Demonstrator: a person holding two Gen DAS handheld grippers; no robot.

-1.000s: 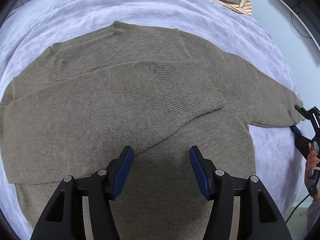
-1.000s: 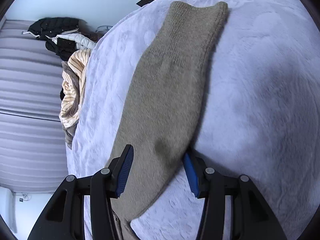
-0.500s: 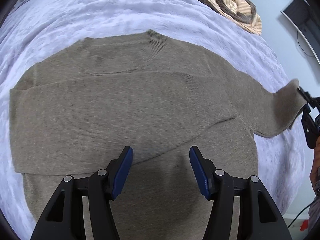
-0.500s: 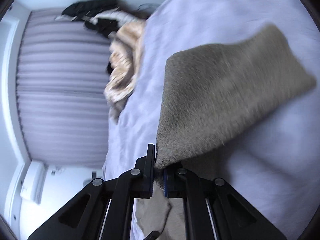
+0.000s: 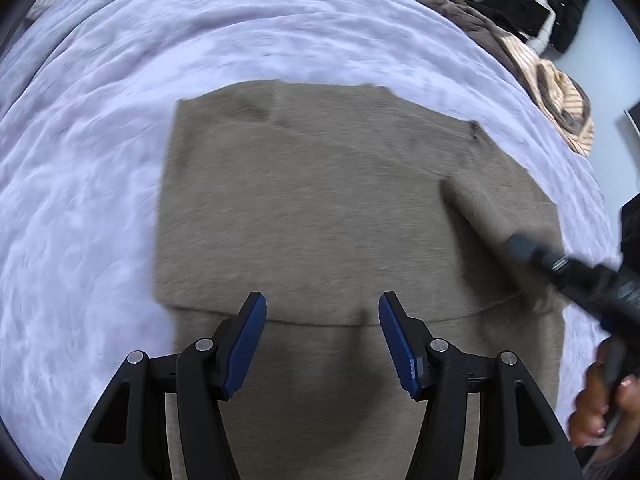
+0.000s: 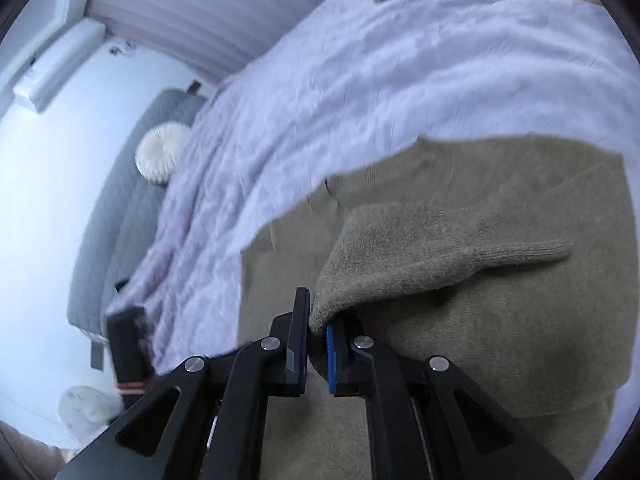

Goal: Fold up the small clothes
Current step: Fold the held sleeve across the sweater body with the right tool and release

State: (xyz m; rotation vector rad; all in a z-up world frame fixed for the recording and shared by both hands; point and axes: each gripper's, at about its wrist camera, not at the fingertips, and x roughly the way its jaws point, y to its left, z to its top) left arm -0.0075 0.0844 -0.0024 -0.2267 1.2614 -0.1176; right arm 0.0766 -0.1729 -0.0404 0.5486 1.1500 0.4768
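An olive-brown knitted sweater (image 5: pixel 320 208) lies flat on the pale lilac bedspread (image 5: pixel 100 160), one sleeve folded across its body. My left gripper (image 5: pixel 322 334) hangs open above the sweater's lower part with nothing between its blue pads. In the right wrist view my right gripper (image 6: pixel 318 342) is shut on the cuff end of the other sleeve (image 6: pixel 420 248), which is lifted and drawn over the sweater's body (image 6: pixel 500 360). From the left wrist view, the right gripper (image 5: pixel 516 246) enters from the right edge with the sleeve (image 5: pixel 476 200), a person's hand (image 5: pixel 600 404) behind it.
A heap of striped and dark clothes (image 5: pixel 536 52) lies at the bed's far right corner. In the right wrist view a grey headboard (image 6: pixel 120 208) with a round white cushion (image 6: pixel 160 152) stands at the left, and ribbed curtains (image 6: pixel 224 4) hang behind.
My right gripper closed on the sleeve cuff, lifted it and carried it across onto the sweater's body. My left gripper shifted sideways over the sweater and stayed open.
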